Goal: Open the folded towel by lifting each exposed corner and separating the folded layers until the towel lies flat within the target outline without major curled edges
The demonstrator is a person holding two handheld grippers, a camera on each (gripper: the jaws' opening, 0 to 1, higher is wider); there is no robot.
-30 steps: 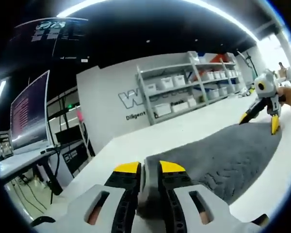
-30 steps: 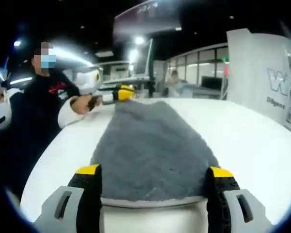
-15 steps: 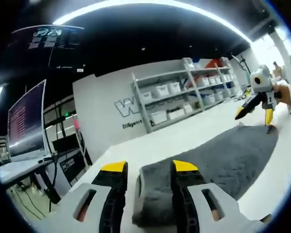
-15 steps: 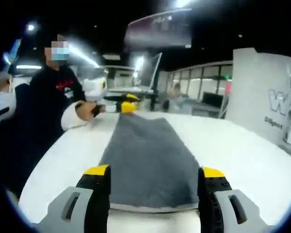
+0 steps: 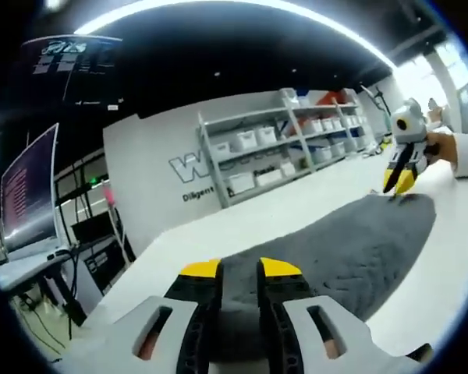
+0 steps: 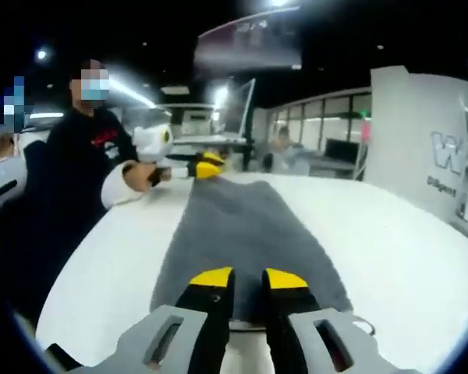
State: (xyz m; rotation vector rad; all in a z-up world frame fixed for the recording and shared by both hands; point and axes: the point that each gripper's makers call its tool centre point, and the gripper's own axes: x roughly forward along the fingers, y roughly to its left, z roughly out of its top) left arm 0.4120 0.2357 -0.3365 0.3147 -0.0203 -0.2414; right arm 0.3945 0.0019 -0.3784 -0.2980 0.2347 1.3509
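Note:
A grey towel [image 5: 351, 249] lies as a long strip on the white table [image 5: 296, 210]. In the left gripper view my left gripper [image 5: 240, 269] is shut on the towel's near end, with grey cloth pinched between the yellow tips. My right gripper [image 5: 398, 181] sits at the far end with its tips together on the cloth. In the right gripper view the towel [image 6: 234, 226] runs away from me. My right gripper [image 6: 248, 278] is shut on its near edge. The left gripper [image 6: 207, 167] rests at the far end, held by a hand.
Metal shelves with white bins [image 5: 296, 148] and a white lettered wall [image 5: 156, 179] stand beyond the table. A desk monitor [image 5: 27, 195] is at the left. A person in black [image 6: 78, 171] stands at the table's [image 6: 390, 234] left edge.
My right gripper's jaws went from wide open to shut on the towel's near edge. My left gripper's jaws opened half a second ago and have shut on the cloth again.

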